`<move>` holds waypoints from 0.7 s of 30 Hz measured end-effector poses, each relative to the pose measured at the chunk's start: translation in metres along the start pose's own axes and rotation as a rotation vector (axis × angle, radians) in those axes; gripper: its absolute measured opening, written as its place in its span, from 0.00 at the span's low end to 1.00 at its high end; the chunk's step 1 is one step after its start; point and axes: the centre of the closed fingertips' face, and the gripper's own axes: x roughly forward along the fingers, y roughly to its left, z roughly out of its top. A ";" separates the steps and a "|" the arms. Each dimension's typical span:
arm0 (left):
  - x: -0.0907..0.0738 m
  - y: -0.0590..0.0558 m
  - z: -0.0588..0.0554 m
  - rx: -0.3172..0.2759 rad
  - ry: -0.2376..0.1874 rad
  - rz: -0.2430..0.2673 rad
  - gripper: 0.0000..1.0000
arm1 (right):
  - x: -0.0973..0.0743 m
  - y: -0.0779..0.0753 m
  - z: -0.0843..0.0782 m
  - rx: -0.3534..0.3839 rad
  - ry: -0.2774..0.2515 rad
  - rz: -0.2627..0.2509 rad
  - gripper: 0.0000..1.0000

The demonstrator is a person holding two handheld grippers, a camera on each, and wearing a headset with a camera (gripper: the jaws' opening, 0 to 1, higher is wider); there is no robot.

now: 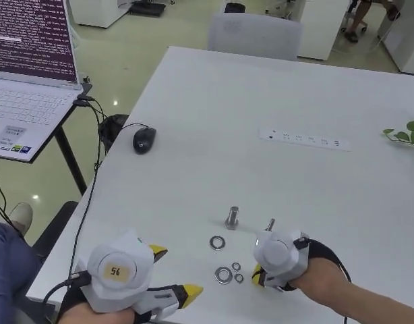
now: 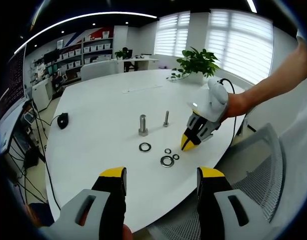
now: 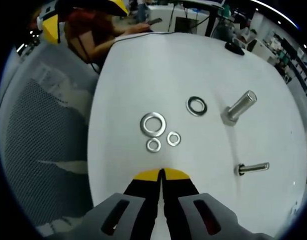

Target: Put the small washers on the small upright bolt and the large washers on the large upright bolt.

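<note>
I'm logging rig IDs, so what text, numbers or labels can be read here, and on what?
"56": on the yellow label of the left gripper.
Too small to read: the text lines on the laptop screen.
Blurred: the laptop stickers.
Too small to read: markings on the power strip.

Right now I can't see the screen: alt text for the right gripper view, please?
The right gripper, jaws shut and empty, points at two large washers and two small washers loose on the white table. Beyond them stand the large bolt and small bolt.
</note>
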 end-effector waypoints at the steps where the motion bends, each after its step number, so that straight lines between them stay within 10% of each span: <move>1: 0.000 0.001 0.000 -0.001 -0.001 0.001 0.56 | 0.000 0.000 0.000 0.004 0.001 0.001 0.04; 21: -0.004 0.004 -0.006 -0.021 -0.001 0.017 0.56 | 0.013 0.016 0.032 -0.061 -0.033 0.075 0.17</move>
